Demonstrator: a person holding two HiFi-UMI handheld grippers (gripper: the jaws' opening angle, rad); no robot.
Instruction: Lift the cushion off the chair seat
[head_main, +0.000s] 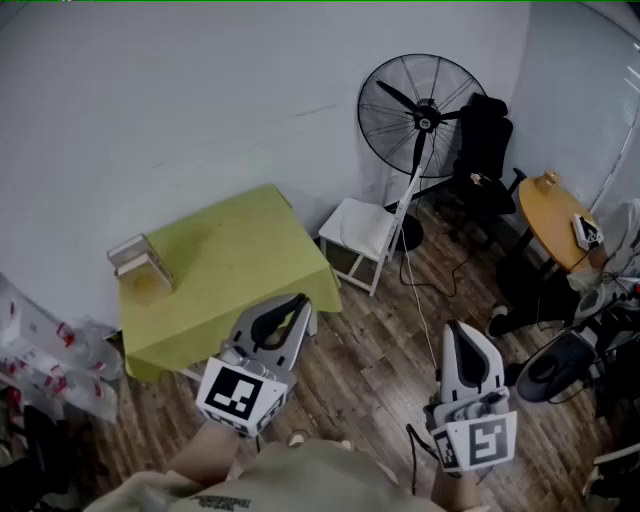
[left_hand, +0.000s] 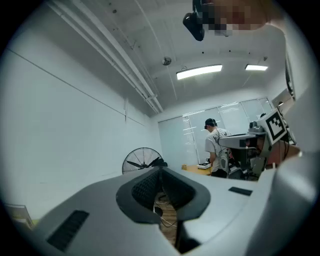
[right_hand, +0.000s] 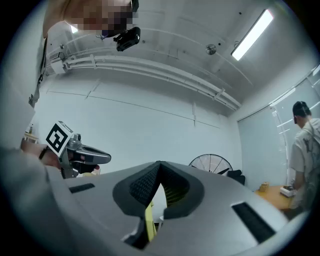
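Both tongs are held low and near the body, roughly level. The left gripper (head_main: 298, 303) has its jaws together, nothing between them. The right gripper (head_main: 461, 329) is the same, with the pads meeting at the tip and empty.

The cushion (head_main: 360, 226) is pale and flat. It lies on the seat of the white chair (head_main: 352, 260) on the far side of the floor, well apart from both tongs. Task not begun, as judged from this.

Surroundings:
- The green table (head_main: 225, 255) is just left of the chair, its corner close to the chair's near-left leg.
- The fan (head_main: 421, 112) stands just right of the chair, its pole leaning in beside the seat.
- A cable (head_main: 428, 300) trails over the floor between the chair and the right gripper.

Risks, judged:
- Jaws arrive closed – they would push the cushion along the seat rather than take its edge.
- A one-sided pinch on a soft, thin edge could let the cushion droop and slip, or drag against the chair back.
- I cannot tell whether the cushion is tied on – if so, the light chair may come up or tip with it.
- A wide approach from the right could knock the fan pole, and a foot could snag the cable.
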